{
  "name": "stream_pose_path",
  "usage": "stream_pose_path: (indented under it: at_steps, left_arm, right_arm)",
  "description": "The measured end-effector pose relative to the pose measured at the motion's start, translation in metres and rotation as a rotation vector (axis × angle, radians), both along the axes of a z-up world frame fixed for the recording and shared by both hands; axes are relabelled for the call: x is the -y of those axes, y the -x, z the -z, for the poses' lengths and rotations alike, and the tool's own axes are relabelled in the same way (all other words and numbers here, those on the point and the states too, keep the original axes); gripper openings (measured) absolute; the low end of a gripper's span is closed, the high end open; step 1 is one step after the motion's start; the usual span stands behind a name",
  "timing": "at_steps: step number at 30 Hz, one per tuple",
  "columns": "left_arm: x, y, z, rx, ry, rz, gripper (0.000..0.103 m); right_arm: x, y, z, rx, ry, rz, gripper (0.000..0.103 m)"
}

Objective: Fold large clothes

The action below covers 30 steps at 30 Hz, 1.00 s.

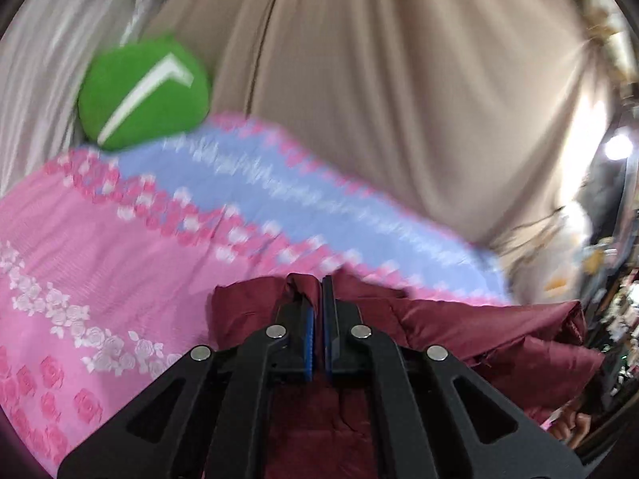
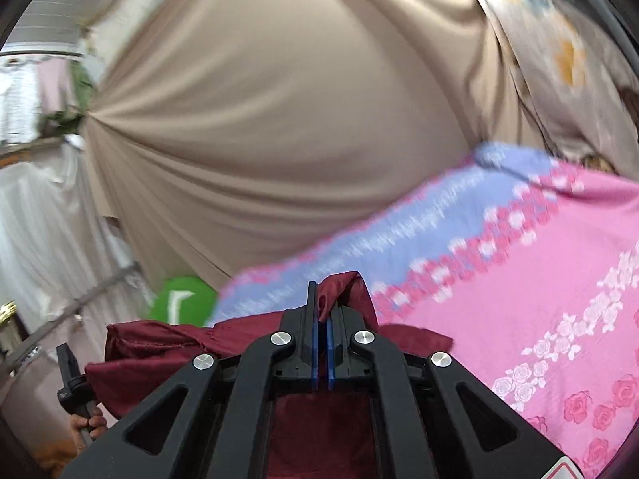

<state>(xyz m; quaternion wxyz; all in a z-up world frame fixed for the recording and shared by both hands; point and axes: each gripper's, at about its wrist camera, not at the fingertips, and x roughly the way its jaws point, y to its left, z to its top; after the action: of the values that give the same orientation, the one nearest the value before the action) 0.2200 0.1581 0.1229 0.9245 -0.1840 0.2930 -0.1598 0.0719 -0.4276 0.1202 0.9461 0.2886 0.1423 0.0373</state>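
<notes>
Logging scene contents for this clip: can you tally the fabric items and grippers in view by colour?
Maroon garment: 1, pinched by both grippers
Pink and blue floral bedsheet: 1
Green cushion: 1
Beige curtain: 1
Black grippers: 2, left gripper and right gripper
Total: 6

This looks like a bedroom in a home. A bed fills the near part of both views, covered by a pink bedsheet [image 1: 120, 247] printed with roses and a blue band along its far edge. A green cushion [image 1: 145, 92] with a white mark lies at the far left end. Beyond the bed hangs a beige curtain [image 1: 379, 80], gathered into folds. A pale floral fabric [image 2: 559, 52] hangs at the far right.
</notes>
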Motion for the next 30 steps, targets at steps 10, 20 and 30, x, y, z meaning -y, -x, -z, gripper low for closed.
stream_pose_path:
  at_steps: [10, 20, 30]
  left_arm:
    - [0.023, -0.138, 0.133, -0.331, -0.172, -0.064, 0.003]
    - [0.042, -0.142, 0.156, -0.242, -0.263, -0.086, 0.005]
    - [0.010, -0.114, 0.112, -0.139, -0.125, -0.154, 0.025]
  right_arm:
    - [0.013, -0.168, 0.109, -0.438, 0.057, 0.056, 0.003]
    - [0.004, -0.196, 0.162, -0.560, 0.147, 0.055, 0.000]
    - [0.019, -0.162, 0.120, -0.416, 0.123, 0.112, 0.033]
